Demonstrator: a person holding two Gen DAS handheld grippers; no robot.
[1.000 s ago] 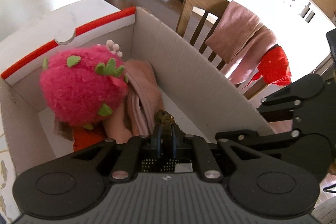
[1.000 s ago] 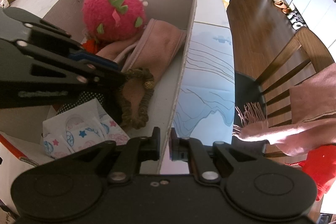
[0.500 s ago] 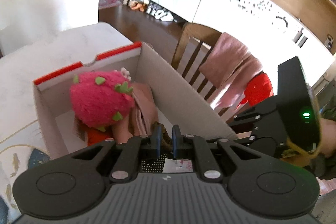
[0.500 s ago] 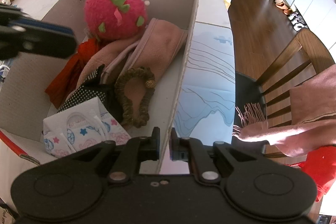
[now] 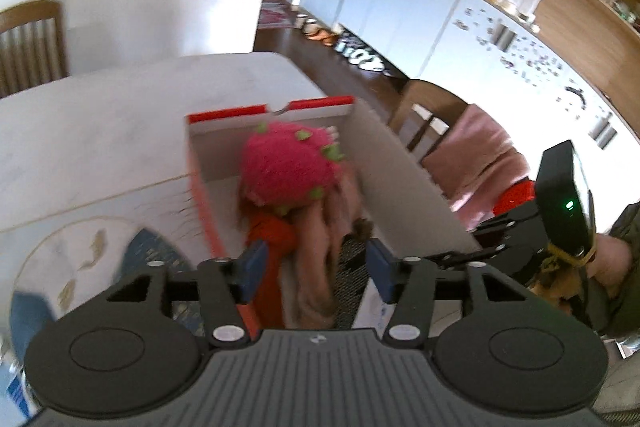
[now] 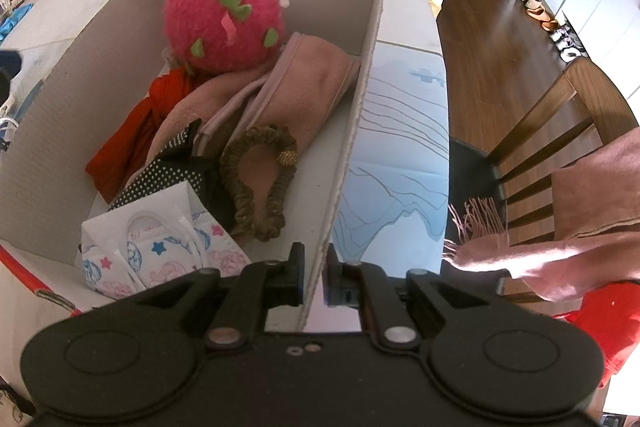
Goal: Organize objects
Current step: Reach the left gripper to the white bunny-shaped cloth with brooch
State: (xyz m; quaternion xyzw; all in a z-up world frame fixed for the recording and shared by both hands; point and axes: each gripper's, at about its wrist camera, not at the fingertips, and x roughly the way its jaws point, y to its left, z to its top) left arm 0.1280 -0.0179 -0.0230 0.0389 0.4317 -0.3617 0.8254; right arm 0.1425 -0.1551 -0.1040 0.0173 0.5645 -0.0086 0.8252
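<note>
Two tongs split their work: the left tongs (image 5: 314, 269), empty and opening, had risen back clear of the box (image 6: 352, 131), leaving the scrunchie (image 6: 260, 183) dropped inside on the pink cloth (image 6: 304, 87), while the right tongs (image 6: 314, 277) stayed clamped on the box wall.

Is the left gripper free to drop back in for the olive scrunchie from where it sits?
Probably yes. The left gripper is empty, jaws opening, above the open box. The scrunchie lies uncovered on the pink cloth.
</note>
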